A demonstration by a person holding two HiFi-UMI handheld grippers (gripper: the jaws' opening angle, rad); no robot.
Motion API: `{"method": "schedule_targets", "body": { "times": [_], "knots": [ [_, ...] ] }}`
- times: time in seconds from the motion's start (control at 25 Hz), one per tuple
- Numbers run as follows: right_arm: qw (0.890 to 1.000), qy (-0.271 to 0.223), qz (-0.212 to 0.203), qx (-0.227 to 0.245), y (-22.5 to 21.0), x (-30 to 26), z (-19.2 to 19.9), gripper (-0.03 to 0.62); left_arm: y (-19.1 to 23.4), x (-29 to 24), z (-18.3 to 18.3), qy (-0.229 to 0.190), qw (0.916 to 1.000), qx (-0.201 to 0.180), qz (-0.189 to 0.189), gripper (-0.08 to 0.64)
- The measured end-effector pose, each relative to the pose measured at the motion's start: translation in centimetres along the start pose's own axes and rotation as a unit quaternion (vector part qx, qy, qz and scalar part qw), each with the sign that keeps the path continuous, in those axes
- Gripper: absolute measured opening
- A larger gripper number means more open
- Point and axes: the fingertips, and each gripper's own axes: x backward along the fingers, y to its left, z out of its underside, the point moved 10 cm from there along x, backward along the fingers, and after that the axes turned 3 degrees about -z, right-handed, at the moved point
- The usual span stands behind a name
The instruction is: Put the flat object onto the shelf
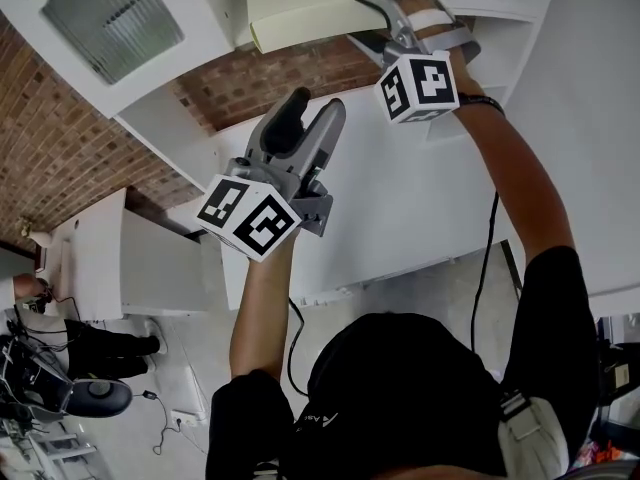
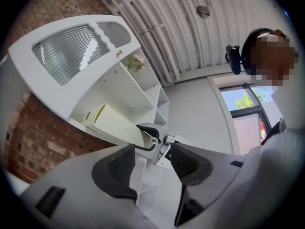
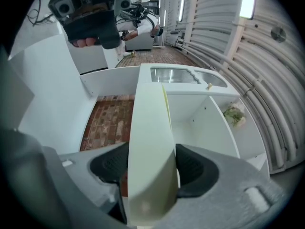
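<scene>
Clamping the pale flat object (image 3: 150, 142) edge-on in the right gripper (image 3: 152, 170), both pads pressing on its faces and the jaws standing wide around it. Holding it high, at arm's length, with the far end reaching into an open bay of the white shelf (image 3: 202, 116) and the near end sticking out past the jaws. Showing it tilted in the left gripper view, the gripped end lower; not making clear whether the underside is touching a shelf board. Hovering the left gripper (image 1: 318, 108) lower and nearer the body, well apart from the flat object, jaws partly open with nothing between the pads. Showing a brick wall (image 1: 60, 138) behind the shelf, and a small plant (image 3: 234, 114) sitting in a neighbouring bay.
</scene>
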Motion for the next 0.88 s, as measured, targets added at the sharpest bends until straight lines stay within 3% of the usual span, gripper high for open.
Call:
{"method": "schedule_targets", "body": {
  "times": [0.28,0.52,0.76,0.88],
  "knots": [
    [1.000,-0.002,0.003,0.003,0.2,-0.2,0.3,0.294,-0.8,0.3,0.7,0.007,0.9969,-0.075,-0.023,0.112],
    [1.000,-0.008,0.009,-0.001,0.3,0.0,0.1,0.295,-1.1,0.5,0.4,0.017,0.9942,-0.097,-0.043,0.005],
    [0.998,-0.045,0.011,-0.042,-0.1,2.6,-0.3,0.313,-1.8,0.8,0.0,0.027,0.9905,-0.126,-0.049,-0.002],
    [0.993,-0.070,0.022,-0.093,-0.7,5.2,-0.8,0.313,-2.1,1.1,-0.2,0.028,0.9875,-0.146,-0.052,-0.002]
  ]
}}
